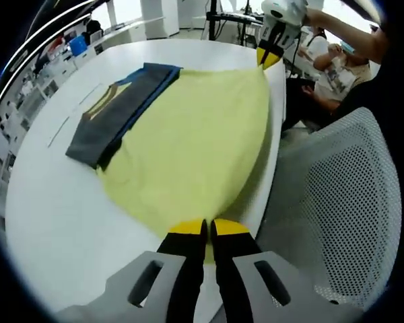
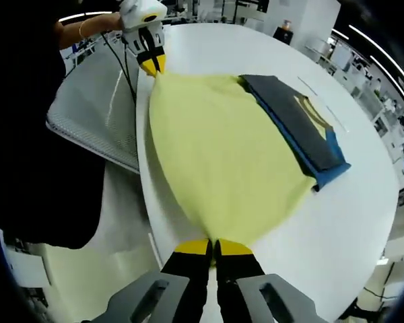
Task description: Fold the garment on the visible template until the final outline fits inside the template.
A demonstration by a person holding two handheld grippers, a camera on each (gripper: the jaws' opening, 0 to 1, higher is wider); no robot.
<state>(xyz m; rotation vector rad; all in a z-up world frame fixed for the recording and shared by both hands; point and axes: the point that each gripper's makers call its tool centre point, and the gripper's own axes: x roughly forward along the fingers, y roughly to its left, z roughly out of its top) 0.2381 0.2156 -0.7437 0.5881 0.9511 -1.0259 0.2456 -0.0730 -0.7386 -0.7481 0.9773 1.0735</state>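
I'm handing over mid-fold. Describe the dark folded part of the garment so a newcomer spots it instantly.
Start at the white table, where the yellow garment lies spread. Along its edge farthest from the grippers lies the dark folded band: charcoal grey with a blue edge, the garment's one dark strip.

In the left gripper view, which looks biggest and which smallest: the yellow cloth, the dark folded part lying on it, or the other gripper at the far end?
1. yellow garment: largest by far.
2. dark folded part: clearly smaller.
3. right gripper: smallest, though it is farthest from the camera, so its true size is unsure.
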